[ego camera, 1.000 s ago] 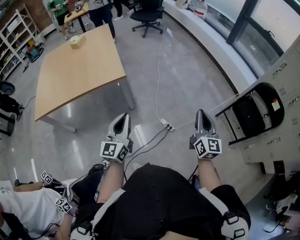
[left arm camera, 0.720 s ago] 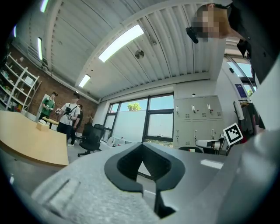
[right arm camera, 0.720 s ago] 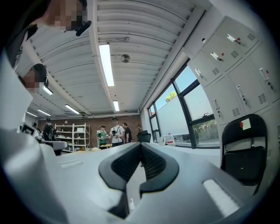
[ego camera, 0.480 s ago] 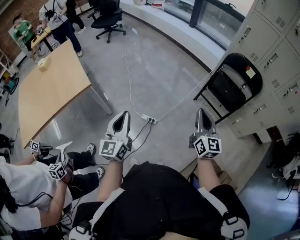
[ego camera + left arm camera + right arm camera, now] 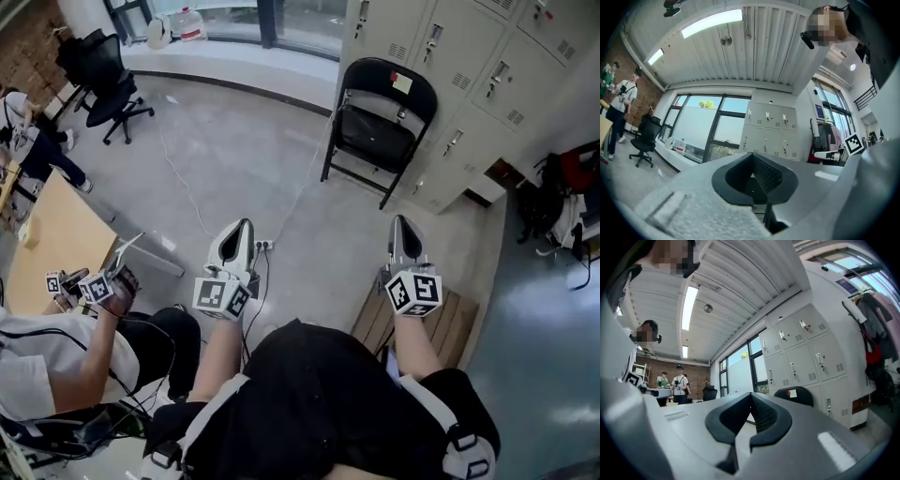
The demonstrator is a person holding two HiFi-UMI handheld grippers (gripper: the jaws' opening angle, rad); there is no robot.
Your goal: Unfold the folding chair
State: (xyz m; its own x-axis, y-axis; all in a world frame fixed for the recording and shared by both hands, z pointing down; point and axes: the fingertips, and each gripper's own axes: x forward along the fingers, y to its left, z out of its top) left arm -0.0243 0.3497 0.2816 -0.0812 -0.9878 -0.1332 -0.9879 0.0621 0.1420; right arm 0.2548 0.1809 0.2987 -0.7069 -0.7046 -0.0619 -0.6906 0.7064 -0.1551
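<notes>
A black folding chair (image 5: 380, 127) leans folded against the grey lockers (image 5: 473, 75) straight ahead in the head view; its rounded back (image 5: 800, 395) with a small red and white label shows in the right gripper view. My left gripper (image 5: 234, 242) and right gripper (image 5: 404, 236) are held side by side in front of me, well short of the chair, both pointing toward it. Both are shut with nothing between the jaws. In the left gripper view the lockers (image 5: 768, 133) fill the distance behind the closed left gripper (image 5: 753, 178). The closed right gripper (image 5: 751, 416) touches nothing.
A wooden pallet (image 5: 412, 328) lies on the floor by my right arm. A power strip and cable (image 5: 263, 246) run across the floor ahead. A seated person with grippers (image 5: 89, 286) is at my left. An office chair (image 5: 108, 80) and a table corner (image 5: 42, 248) stand further left.
The view has swung right: the chair went from the right edge to straight ahead, the wooden table slid off to the left. Both grippers stayed shut, side by side.
</notes>
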